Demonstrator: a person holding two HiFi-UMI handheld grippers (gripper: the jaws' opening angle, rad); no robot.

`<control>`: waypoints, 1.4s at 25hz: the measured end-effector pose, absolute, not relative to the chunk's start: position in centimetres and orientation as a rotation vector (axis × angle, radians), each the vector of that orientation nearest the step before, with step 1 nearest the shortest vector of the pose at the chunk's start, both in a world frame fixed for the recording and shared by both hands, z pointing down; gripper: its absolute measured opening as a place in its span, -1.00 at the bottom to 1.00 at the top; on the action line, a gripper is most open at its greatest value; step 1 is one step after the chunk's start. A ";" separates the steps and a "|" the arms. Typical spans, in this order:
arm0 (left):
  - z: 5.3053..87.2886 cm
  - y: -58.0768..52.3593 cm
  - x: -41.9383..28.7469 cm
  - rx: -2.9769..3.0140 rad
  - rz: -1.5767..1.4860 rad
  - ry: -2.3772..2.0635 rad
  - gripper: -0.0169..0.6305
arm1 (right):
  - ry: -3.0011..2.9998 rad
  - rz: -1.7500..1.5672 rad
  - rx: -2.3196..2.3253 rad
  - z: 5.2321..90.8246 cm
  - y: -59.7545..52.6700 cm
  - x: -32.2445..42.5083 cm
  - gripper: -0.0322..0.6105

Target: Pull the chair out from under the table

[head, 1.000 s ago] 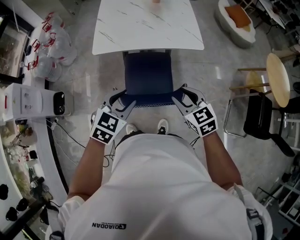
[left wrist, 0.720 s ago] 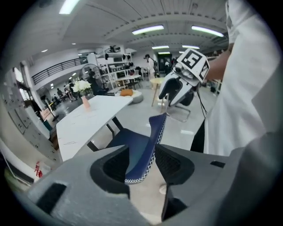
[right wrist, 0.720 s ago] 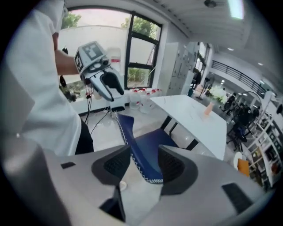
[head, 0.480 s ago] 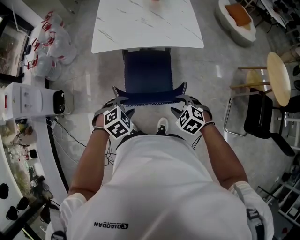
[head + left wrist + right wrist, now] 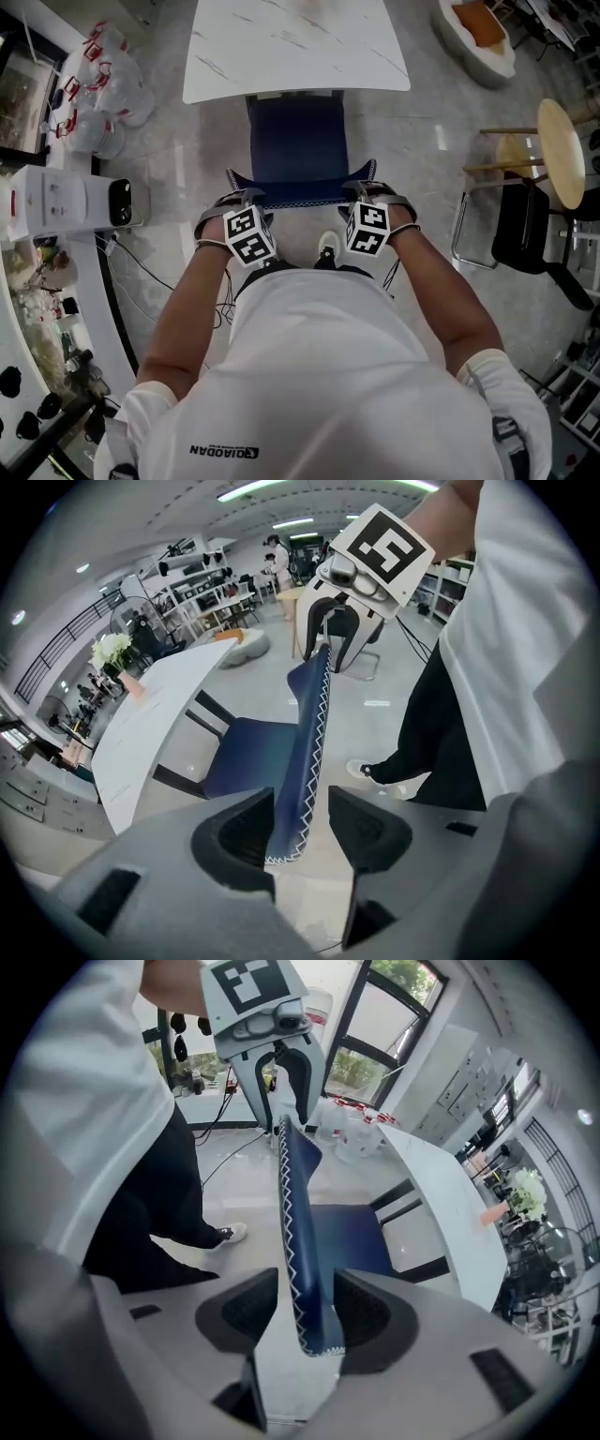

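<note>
Grey floor (image 5: 450, 131); chair backrest (image 5: 300, 194) inside left tongs (image 5: 300, 817) and just-narrowed right tongs (image 5: 307, 1307), both apart.

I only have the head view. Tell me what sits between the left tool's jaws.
Observer: The chair's backrest. Its end stands between the left tool's jaws, which are open and not clamped on it.
Operator: Now report the right tool.
Observer: The right tool is also open. The backrest's other end is between its jaws with a gap beside it. Those jaws have just been closing slightly.
</note>
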State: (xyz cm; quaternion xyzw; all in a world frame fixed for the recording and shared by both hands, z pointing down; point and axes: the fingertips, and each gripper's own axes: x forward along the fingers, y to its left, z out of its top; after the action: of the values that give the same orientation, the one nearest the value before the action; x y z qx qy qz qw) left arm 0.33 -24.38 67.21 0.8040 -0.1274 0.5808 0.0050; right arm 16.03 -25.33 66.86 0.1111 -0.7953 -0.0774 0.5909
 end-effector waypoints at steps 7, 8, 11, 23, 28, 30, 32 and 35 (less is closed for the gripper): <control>71.0 -24.8 -0.2 2.450 1.927 -0.319 -0.43 | -1.782 -0.180 0.211 70.0 -26.0 16.6 -0.30; 71.3 -24.9 -0.2 2.442 1.928 -0.320 -0.44 | -1.778 -0.181 0.206 70.2 -26.0 16.7 -0.31; 71.9 -25.2 -0.1 2.426 1.933 -0.325 -0.50 | -1.777 -0.187 0.196 70.9 -26.1 16.7 -0.37; 73.8 -25.8 0.6 2.363 1.919 -0.333 -0.60 | -1.821 -0.225 0.164 72.4 -26.6 16.6 -0.56; 74.0 -25.9 0.7 2.362 1.880 -0.355 -0.63 | -1.858 -0.199 0.119 72.4 -26.7 16.5 -0.63; 74.0 -25.9 0.7 2.354 1.878 -0.367 -0.65 | -1.874 -0.199 0.108 72.4 -26.6 16.5 -0.64; 74.0 -25.9 0.7 2.350 1.861 -0.379 -0.65 | -1.881 -0.203 0.104 72.4 -26.6 16.5 -0.66; 73.9 -26.0 0.5 2.347 1.844 -0.398 -0.66 | -1.892 -0.211 0.113 72.3 -26.7 16.3 -0.67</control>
State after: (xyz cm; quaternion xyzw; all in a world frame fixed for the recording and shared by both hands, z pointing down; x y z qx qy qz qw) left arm 0.52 -25.99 73.93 0.7778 -0.1320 0.6110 0.0650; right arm 16.32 -26.66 72.32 0.0482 -0.8091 -0.0901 0.5787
